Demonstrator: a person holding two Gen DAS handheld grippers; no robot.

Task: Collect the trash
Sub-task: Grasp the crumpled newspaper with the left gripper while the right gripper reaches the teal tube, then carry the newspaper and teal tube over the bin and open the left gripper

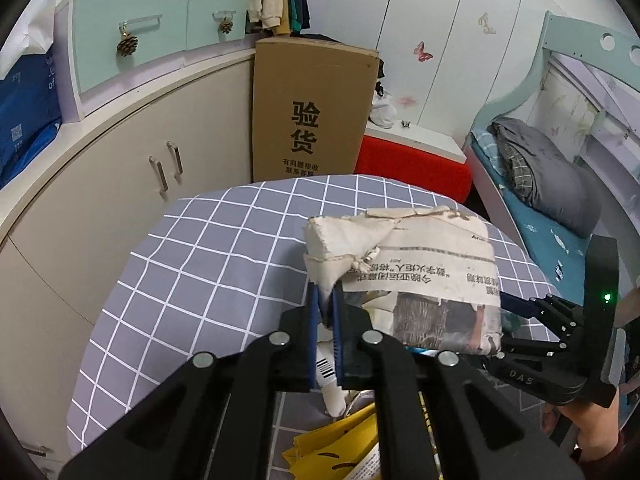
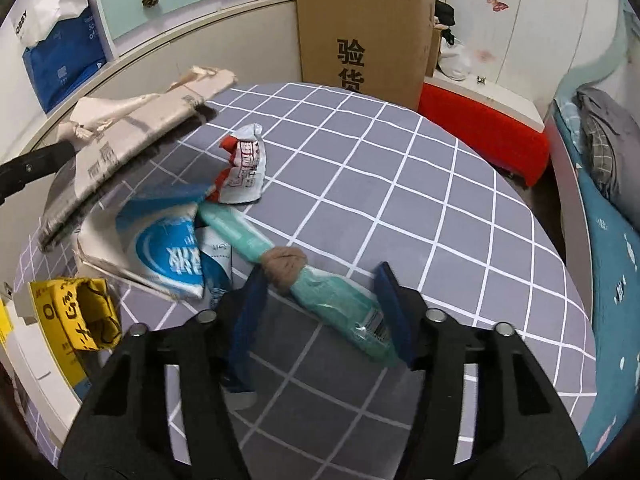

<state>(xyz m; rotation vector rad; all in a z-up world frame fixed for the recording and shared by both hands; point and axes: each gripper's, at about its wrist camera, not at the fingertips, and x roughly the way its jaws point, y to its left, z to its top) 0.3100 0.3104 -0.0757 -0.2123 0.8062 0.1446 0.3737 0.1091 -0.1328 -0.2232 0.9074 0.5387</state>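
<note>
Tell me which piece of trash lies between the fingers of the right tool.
The long teal tube with a tan band around its middle. It lies between the open right tool; the blue-and-white packet and red-and-white wrapper lie farther away.

You can read two big black signs, 验货, on the tall brown cardboard box (image 1: 314, 108) at the top middle of the left wrist view. Smaller print sits under them, too blurry to read fully. In the right wrist view the same box (image 2: 364, 36) shows 验货 again. The folded newspaper (image 1: 420, 276) has upside-down Chinese print, too small to be sure of. The letters "DAS" stand on the black gripper (image 1: 520, 378) at the lower right. "OBBY" stands on the white bag (image 2: 44, 4) at the upper left.
</note>
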